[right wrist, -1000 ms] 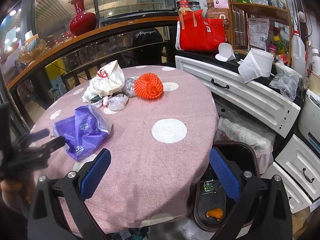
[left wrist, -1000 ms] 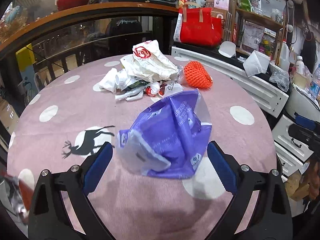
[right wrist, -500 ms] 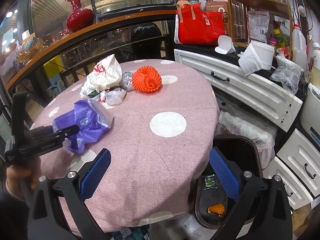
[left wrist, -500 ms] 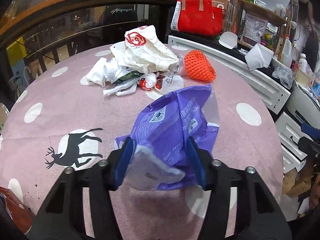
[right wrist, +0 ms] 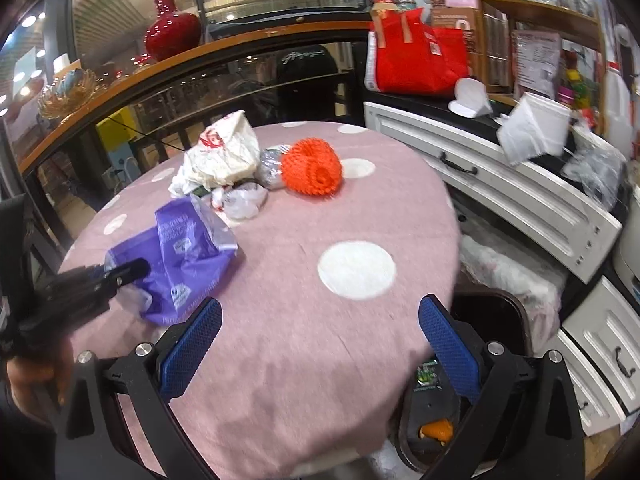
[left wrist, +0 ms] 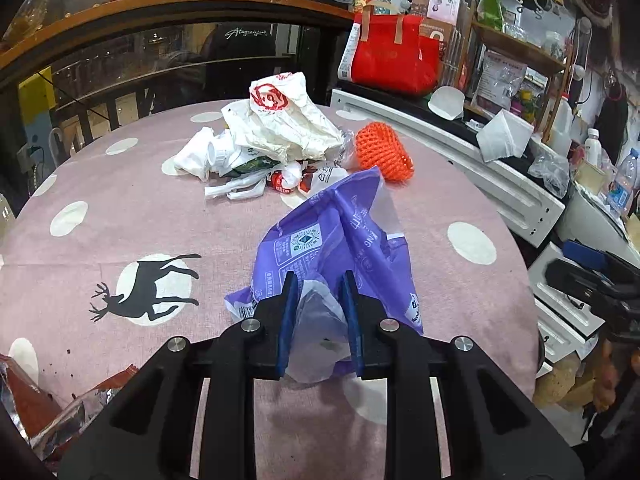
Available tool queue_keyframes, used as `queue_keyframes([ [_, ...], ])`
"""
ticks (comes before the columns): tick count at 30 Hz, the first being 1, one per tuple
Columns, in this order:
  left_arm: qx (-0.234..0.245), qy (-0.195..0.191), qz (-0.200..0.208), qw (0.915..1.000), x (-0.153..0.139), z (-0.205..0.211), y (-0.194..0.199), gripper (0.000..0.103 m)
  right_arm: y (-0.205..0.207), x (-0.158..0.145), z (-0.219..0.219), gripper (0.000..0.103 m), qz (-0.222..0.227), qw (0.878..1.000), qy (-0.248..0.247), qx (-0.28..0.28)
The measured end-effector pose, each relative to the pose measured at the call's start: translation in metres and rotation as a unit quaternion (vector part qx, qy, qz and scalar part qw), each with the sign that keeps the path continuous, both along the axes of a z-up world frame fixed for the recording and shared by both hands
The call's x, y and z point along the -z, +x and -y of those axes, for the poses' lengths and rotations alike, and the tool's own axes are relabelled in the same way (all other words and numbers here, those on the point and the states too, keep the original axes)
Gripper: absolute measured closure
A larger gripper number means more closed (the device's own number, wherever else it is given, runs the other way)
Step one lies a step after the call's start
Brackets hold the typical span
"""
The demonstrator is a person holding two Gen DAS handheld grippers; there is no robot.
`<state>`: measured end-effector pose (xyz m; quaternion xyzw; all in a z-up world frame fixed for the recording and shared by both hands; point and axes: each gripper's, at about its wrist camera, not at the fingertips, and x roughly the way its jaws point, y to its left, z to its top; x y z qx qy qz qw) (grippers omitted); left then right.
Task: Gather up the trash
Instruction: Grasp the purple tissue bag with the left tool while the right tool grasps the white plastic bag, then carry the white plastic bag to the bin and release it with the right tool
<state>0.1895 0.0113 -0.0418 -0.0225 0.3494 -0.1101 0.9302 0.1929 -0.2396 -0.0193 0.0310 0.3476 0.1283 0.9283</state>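
My left gripper [left wrist: 318, 292] is shut on the near end of a purple plastic bag [left wrist: 340, 240] that lies on the pink dotted tablecloth [left wrist: 160, 216]. The bag [right wrist: 184, 256] and the left gripper [right wrist: 120, 274] also show at the left of the right wrist view. My right gripper [right wrist: 320, 320] is open and empty above the table's near right edge. Behind the bag lie a pile of white bags and wrappers [left wrist: 272, 136] and an orange foam net [left wrist: 384, 152]. A dark trash bin [right wrist: 460, 380] with some trash inside stands on the floor right of the table.
A white cabinet with drawers [right wrist: 520, 192] runs along the right, with a red tote bag [right wrist: 416, 60] and white papers on top. A wood-framed glass case [right wrist: 200, 80] curves behind the table. Crumpled foil wrappers [left wrist: 40, 404] lie at the table's near left edge.
My left gripper closed from wide open onto the purple bag's near end. My right gripper moved a little closer over the table and stayed open.
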Motion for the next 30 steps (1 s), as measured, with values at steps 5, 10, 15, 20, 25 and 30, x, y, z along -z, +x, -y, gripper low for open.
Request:
queue_keyframes([
  [5, -0.004, -0.006, 0.018, 0.9998, -0.011, -0.004, -0.014, 0.082, 0.03, -0.012, -0.023, 0.006, 0.008, 0.999, 0.01, -0.035],
  [10, -0.005, -0.019, 0.02, 0.9996, -0.016, -0.009, -0.018, 0.086, 0.069, -0.025, -0.062, 0.009, 0.016, 0.997, 0.009, -0.081],
  [15, -0.004, -0.022, 0.028, 0.9994, -0.018, -0.01, -0.023, 0.092, 0.123, -0.032, -0.103, 0.021, 0.008, 0.993, -0.004, -0.118],
  [20, 0.0, -0.038, 0.032, 0.9988, -0.023, -0.014, -0.024, 0.095, 0.171, -0.031, -0.135, 0.03, -0.001, 0.992, -0.025, -0.124],
  [25, 0.008, -0.049, 0.033, 0.9982, -0.026, -0.015, -0.024, 0.095, 0.214, -0.025, -0.158, 0.05, -0.009, 0.992, -0.048, -0.12],
  [30, 0.013, -0.049, 0.031, 0.9982, -0.023, -0.014, -0.024, 0.095, 0.235, -0.015, -0.164, 0.08, -0.022, 0.992, -0.055, -0.115],
])
